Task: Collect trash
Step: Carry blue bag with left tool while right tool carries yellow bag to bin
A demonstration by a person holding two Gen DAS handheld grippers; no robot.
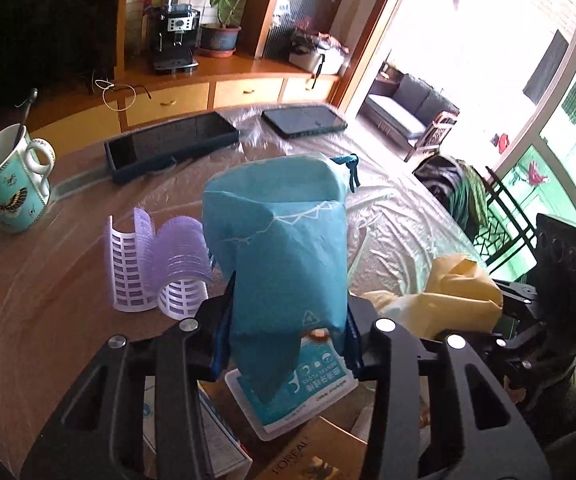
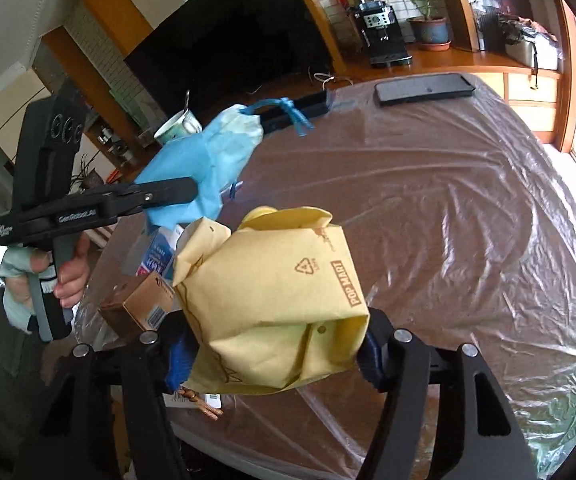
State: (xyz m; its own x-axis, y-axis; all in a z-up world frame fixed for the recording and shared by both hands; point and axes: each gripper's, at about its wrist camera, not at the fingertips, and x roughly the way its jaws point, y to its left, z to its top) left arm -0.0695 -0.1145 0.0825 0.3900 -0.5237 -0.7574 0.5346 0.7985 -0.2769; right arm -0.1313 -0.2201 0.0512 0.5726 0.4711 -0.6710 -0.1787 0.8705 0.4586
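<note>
My left gripper (image 1: 288,344) clamps the blue bag (image 1: 276,240), my right gripper (image 2: 276,356) the yellow bag (image 2: 280,300), both above the table (image 2: 467,220); light, crushable, best pinched mid-body.

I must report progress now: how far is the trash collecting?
Done: nothing visibly binned; no bin is in view. In hand: the left claw grips a blue paper bag, the right claw a yellow paper bag. Left: a floss packet, small boxes and purple hair rollers lie on the table.
</note>
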